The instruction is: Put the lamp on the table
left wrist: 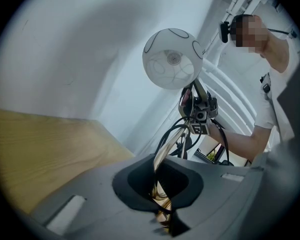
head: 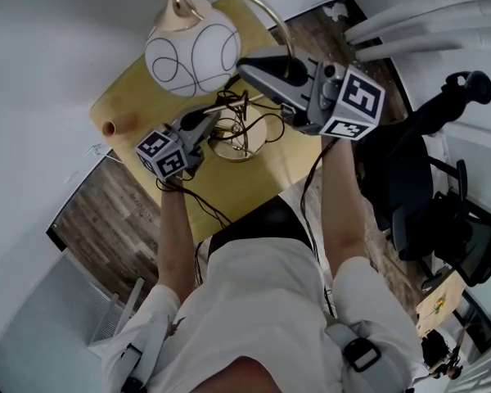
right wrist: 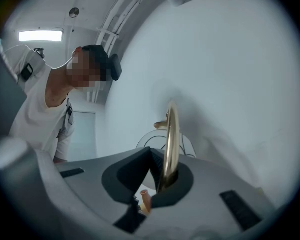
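Left gripper (head: 213,121) and right gripper (head: 250,70) both clamp the lamp (head: 191,54) by its brass stem (right wrist: 171,134) over the tabletop (head: 254,182). Next: seat the base (head: 239,142) squarely, then release.

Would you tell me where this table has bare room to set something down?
Bare wood: the near edge of the table, between lamp base and person, and the left corner, between the small orange thing and the shade. Crowded: around the base, with cords and the left gripper.
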`<control>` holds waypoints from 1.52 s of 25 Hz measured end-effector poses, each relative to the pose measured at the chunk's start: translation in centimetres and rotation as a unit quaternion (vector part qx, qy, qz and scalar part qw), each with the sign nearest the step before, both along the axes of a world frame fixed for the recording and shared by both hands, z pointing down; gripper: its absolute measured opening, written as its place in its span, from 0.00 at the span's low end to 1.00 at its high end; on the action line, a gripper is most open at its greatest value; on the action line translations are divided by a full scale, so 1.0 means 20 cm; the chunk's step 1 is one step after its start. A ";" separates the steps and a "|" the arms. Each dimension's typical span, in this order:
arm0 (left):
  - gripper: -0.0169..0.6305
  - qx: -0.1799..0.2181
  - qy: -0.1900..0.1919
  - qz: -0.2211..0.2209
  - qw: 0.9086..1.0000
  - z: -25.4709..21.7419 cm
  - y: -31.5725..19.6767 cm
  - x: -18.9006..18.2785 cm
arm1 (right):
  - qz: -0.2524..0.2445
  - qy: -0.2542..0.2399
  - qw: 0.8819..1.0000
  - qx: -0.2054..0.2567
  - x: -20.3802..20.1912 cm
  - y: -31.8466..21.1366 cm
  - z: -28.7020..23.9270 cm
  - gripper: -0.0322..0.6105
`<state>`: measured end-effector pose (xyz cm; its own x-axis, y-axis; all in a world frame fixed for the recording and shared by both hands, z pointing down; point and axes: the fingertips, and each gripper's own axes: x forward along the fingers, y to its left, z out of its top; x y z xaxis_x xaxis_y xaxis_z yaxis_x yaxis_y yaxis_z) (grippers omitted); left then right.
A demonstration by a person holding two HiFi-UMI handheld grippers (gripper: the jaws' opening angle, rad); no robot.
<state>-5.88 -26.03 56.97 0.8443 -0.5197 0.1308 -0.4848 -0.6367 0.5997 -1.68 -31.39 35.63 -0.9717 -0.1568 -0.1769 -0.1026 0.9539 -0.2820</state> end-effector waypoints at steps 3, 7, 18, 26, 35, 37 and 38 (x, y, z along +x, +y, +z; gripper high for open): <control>0.03 0.000 -0.005 0.003 1.000 0.04 -0.03 0.02 | -0.004 0.000 1.000 0.000 0.03 -0.01 0.04 0.05; 0.03 -0.001 -0.009 0.005 1.000 0.10 -0.04 0.04 | -0.009 0.004 1.000 -0.001 0.05 -0.02 0.10 0.05; 0.03 -0.008 -0.009 0.004 1.000 0.22 -0.03 0.03 | -0.014 0.019 1.000 -0.002 0.03 -0.01 0.20 0.05; 0.03 -0.013 -0.010 0.005 1.000 0.28 -0.03 0.03 | -0.019 0.026 0.999 -0.004 0.03 -0.01 0.26 0.05; 0.03 -0.011 -0.010 0.002 1.000 0.29 -0.02 0.03 | -0.023 0.025 0.999 0.007 0.02 0.01 0.26 0.05; 0.04 -0.013 -0.010 0.001 1.000 0.30 -0.02 0.03 | -0.021 0.030 0.999 0.009 0.02 0.01 0.26 0.05; 0.04 -0.014 -0.010 0.000 1.000 0.30 -0.02 0.04 | -0.019 0.033 0.999 0.010 0.01 0.01 0.25 0.05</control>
